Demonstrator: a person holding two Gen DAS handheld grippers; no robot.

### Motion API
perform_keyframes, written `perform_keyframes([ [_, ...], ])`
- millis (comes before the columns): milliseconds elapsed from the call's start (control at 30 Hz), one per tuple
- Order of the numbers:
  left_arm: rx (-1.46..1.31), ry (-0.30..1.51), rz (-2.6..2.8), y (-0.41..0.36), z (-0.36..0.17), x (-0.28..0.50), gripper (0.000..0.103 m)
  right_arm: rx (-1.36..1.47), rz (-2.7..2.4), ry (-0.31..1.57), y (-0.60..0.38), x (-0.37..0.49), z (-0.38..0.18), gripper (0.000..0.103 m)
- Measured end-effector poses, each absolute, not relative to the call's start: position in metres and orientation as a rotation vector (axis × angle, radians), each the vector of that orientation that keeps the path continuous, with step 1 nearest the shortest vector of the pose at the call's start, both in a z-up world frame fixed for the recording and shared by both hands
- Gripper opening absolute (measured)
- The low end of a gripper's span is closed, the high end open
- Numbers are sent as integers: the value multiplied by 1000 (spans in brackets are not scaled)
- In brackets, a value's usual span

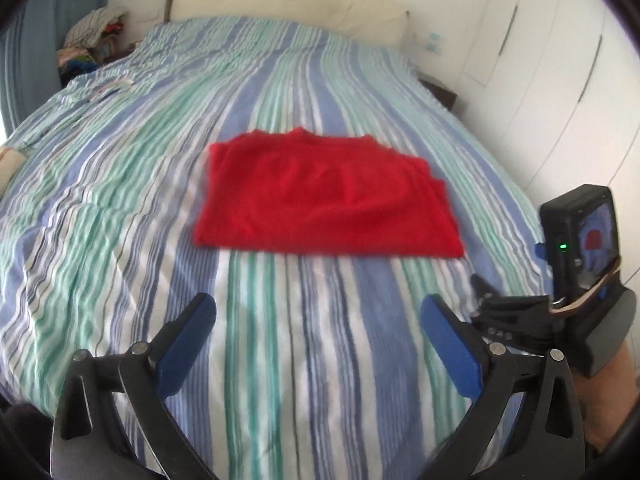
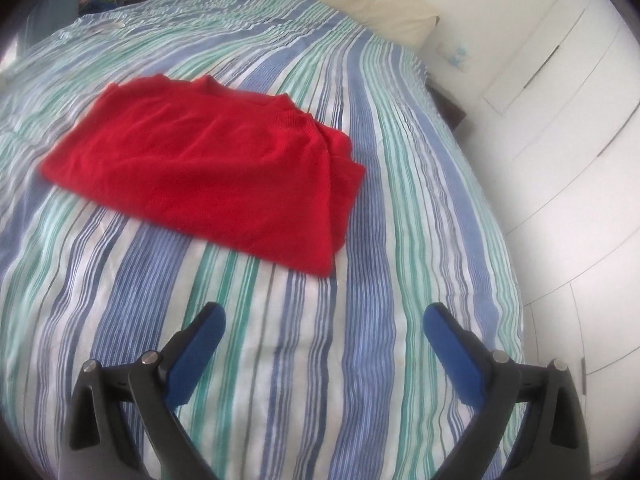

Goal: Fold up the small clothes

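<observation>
Looking down at the bed (image 1: 120,200), I see the red top (image 1: 324,196) lying flat near the middle of the striped cover, well away from every edge. It is already folded into a neat block. Its neck side points toward the head of the bed, where the pale pillow (image 1: 288,0) sits. Some layers stick out in little steps on the side near the white cupboards (image 1: 560,92), so I think the sleeves are tucked under there.

My left gripper (image 1: 320,316) hangs over the foot side of the bed with its jaws wide apart and nothing between them. My right gripper (image 2: 324,320) is the same, wide apart and holding nothing. Both sit back from the red top and do not touch it. I think I keep them back like this so the cloth can rest and I can check the fold. From the left camera I can also see the right tool with its small screen (image 1: 596,236) over the cupboard-side edge.

The top lies in the middle because there is flat room all round it, which makes folding easy. A heap of other clothes (image 1: 92,36) waits beside the far corner by the blue curtain. I guess this fold is nearly done or done. One more fold in half may make it smaller, but I cannot be sure it needs it.
</observation>
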State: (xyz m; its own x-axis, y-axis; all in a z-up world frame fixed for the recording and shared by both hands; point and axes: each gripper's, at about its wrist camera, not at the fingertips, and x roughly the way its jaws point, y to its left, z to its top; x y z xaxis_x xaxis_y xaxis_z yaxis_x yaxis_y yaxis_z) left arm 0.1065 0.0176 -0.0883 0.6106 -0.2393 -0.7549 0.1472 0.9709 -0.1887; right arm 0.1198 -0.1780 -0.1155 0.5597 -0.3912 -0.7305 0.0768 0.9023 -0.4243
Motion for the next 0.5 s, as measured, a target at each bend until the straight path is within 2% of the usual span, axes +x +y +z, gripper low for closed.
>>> perform_keyframes([
  [133,-89,949,-83,50,-122,115,102,-439,-314,956,-184,122,-123,98],
  [500,-113,967,-49,53,-142,105,102,-412,-325,934,-185,131,-106,98],
])
